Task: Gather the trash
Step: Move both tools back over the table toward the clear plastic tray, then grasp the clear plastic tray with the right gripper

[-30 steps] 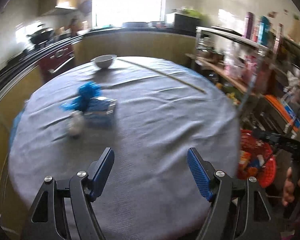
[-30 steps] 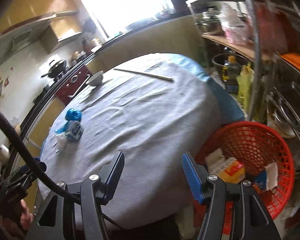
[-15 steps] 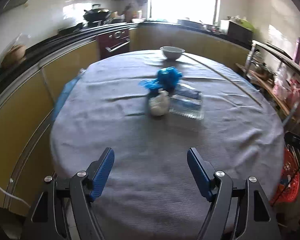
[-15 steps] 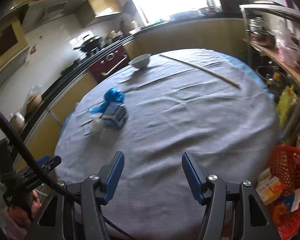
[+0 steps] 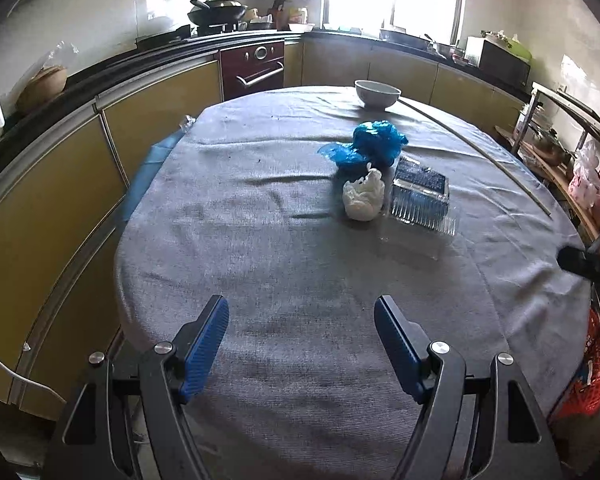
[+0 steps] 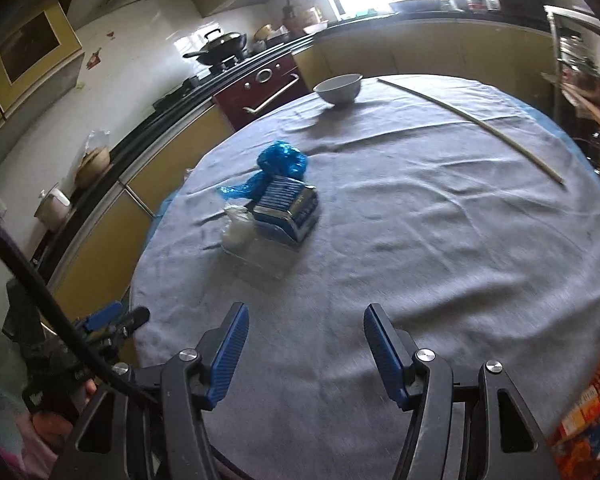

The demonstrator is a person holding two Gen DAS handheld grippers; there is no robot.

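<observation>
Red basket (image 5: 588, 384): cartons inside | white bowl (image 5: 377, 94): contents hidden | both grippers' fingers (image 5: 204, 344) spread, empty

Home kitchen: wok (image 5: 217, 7) on stove, built-in oven (image 5: 253, 69), yellow cabinets (image 5: 160, 120) w/ counter

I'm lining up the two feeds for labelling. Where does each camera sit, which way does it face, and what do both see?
Left wrist: sits on the left gripper, looking down and forward over the table toward the stove wall; its own open fingers show.
Right wrist: sits on the right gripper, facing the same table from further right; its open fingers, a cable and the left gripper at lower left show.
Shared: white bowl, blue bag, white wad, clear box, long stick.
</observation>
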